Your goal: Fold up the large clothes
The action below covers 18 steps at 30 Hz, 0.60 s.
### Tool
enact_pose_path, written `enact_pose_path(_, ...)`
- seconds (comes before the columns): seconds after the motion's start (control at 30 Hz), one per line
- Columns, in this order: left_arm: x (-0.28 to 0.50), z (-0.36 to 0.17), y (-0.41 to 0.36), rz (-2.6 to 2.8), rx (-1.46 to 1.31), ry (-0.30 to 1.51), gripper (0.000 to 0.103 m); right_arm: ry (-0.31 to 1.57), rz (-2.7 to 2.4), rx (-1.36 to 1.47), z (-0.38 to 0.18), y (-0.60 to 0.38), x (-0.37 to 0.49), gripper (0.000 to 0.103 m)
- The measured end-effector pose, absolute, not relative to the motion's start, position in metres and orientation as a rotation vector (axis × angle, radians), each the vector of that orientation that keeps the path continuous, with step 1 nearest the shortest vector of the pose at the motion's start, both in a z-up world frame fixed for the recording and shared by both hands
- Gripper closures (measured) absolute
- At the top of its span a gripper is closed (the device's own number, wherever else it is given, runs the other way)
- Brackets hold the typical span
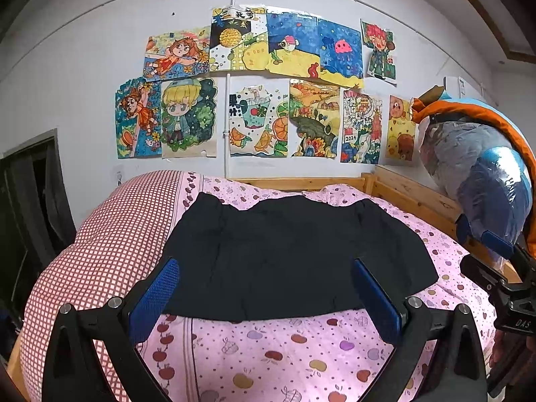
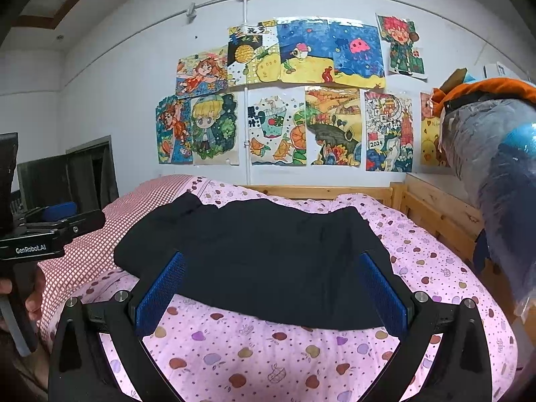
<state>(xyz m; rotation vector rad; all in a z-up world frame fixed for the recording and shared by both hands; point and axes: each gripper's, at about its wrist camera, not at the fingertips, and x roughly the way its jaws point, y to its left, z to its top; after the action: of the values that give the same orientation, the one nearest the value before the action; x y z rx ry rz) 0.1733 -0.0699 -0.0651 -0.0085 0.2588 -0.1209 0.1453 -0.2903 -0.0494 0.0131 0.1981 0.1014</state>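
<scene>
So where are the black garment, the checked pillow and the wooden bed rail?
black garment [image 1: 294,254], left wrist view, middle of the cloth.
checked pillow [image 1: 110,234], left wrist view, its top.
wooden bed rail [image 2: 435,211], right wrist view, side plank.

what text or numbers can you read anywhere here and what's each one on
"GenRobot.AI": on the left gripper body, seen from the right wrist view.
"DAS": on the right gripper body, partly cut off.
"2024": on a wall drawing.
Bold characters on the drink drawing and top pineapple drawing: too blurred to read.
</scene>
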Motion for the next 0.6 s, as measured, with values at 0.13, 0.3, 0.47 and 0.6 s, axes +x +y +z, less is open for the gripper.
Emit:
enact_pose_path(0.13,0.158,-0.074,-0.066,-0.109,-0.015,0.241,0.0,0.196,0.11,-0.018,-0.052,-0.281,0.134,0.002)
enact_pose_path(0.3,0.137,-0.084,-0.06,-0.077,-0.016,0.195,0.0,0.197,0.105,-0.021,-0.056,-0.276,0.125,0.002)
enact_pose_path(0.47,0.127,-0.094,-0.055,-0.078,-0.038,0.193,0.0,0.204,0.103,-0.002,-0.06,-0.277,0.119,0.002)
enact_pose_path(0.6,0.121,-0.096,-0.057,-0.073,-0.009,0.171,0.0,0.208,0.094,0.012,-0.064,-0.278,0.115,0.002)
